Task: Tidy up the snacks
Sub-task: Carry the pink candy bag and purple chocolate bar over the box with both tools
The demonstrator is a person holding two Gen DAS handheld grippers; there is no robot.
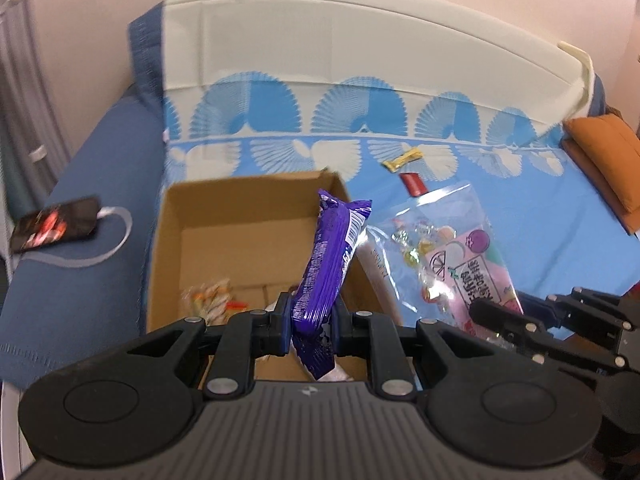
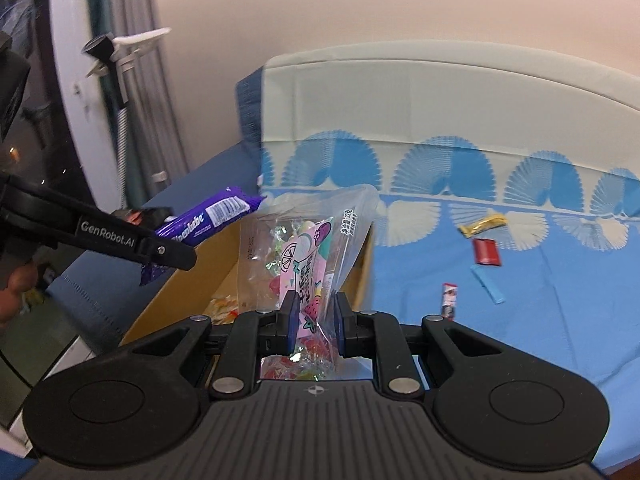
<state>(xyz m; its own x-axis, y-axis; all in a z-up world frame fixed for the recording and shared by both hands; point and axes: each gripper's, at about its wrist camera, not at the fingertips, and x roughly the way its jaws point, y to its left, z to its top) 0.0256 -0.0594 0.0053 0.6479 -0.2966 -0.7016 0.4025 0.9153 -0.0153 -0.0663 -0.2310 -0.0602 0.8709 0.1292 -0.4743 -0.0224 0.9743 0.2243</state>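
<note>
While the left gripper (image 1: 310, 320) is clamping a purple packet (image 1: 326, 264) over the cardboard box (image 1: 168, 240) and the right gripper (image 2: 316, 320) is gripping a candy bag (image 2: 308, 248) at the box's 3 o'clock rim, sorting is looking partway done. Some wrapped sweets (image 1: 212, 298) are already lying inside; a yellow bar (image 2: 482, 225), red wrapper (image 2: 486, 251) and blue stick (image 2: 488, 285) are waiting on the bedspread (image 2: 540, 320) toward 2 o'clock.

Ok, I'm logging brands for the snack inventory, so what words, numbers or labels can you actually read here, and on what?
"GenRobot.AI": white lettering on the left gripper, on its finger.
"...penliebe": partly hidden brand on the purple candy pack; first letters covered.
Barcode on the same pack: digits too small.
Clear candy bag: Asian characters and a weight figure, too blurred to read.
Small wrappers on the blue cloth: unreadable.
</note>
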